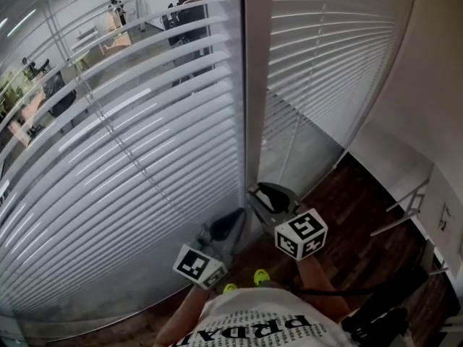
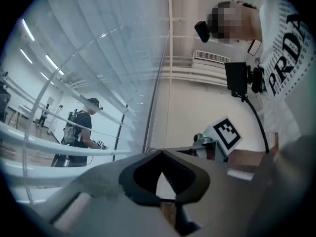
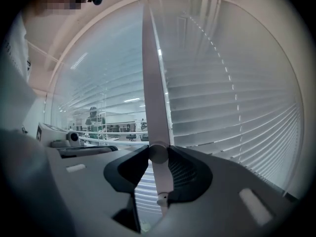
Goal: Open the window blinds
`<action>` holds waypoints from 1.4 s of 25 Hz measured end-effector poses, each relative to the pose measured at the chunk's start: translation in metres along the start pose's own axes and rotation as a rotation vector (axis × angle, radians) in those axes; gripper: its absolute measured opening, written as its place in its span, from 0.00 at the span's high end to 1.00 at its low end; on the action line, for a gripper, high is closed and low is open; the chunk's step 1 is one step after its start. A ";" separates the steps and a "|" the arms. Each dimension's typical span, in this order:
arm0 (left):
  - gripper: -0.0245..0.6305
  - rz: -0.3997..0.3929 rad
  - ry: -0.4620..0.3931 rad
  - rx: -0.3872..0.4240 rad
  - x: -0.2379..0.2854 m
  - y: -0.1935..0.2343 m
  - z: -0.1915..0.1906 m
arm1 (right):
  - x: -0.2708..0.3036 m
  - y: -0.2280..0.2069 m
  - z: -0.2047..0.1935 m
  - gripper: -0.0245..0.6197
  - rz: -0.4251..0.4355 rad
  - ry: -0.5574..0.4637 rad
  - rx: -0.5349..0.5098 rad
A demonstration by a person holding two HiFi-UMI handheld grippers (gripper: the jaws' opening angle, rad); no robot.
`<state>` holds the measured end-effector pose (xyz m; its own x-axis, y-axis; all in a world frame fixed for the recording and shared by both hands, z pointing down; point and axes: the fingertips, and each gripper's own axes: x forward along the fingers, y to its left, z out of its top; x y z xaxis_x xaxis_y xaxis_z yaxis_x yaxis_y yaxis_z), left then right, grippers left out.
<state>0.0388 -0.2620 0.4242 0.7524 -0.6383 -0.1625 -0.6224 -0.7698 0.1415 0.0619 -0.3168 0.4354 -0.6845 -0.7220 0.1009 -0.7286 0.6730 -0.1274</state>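
Observation:
White slatted blinds cover two glass panes, the left blind (image 1: 130,157) and the right blind (image 1: 333,56), with a white frame post (image 1: 255,85) between them. A thin white tilt wand (image 1: 289,154) hangs in front of the right blind. In the right gripper view the wand (image 3: 150,83) runs upright between the jaws, and my right gripper (image 3: 159,154) is shut on it, just right of the post's foot (image 1: 269,196). My left gripper (image 1: 233,224) sits beside it to the left, near the post, shut with nothing in it (image 2: 161,153). The left blind's slats stand partly apart, showing an office beyond.
Dark wood floor (image 1: 362,223) lies under me. A white wall and ledge (image 1: 405,150) close the right side, with a metal rail (image 1: 405,212) and dark gear (image 1: 383,309) below. A person (image 2: 79,132) stands beyond the glass.

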 end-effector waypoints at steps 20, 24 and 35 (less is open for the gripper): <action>0.97 0.000 0.025 0.028 -0.008 -0.001 -0.007 | -0.001 0.005 -0.005 0.75 -0.007 0.027 -0.120; 0.97 -0.007 0.018 0.019 -0.005 -0.002 -0.012 | -0.001 0.002 -0.011 0.73 -0.012 0.041 -0.149; 0.97 -0.033 0.014 0.018 -0.004 -0.004 0.017 | 0.002 0.007 0.011 0.77 -0.062 0.064 -0.172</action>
<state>0.0344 -0.2569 0.4080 0.7755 -0.6126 -0.1527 -0.6009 -0.7904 0.1191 0.0554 -0.3149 0.4243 -0.6344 -0.7548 0.1666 -0.7589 0.6492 0.0512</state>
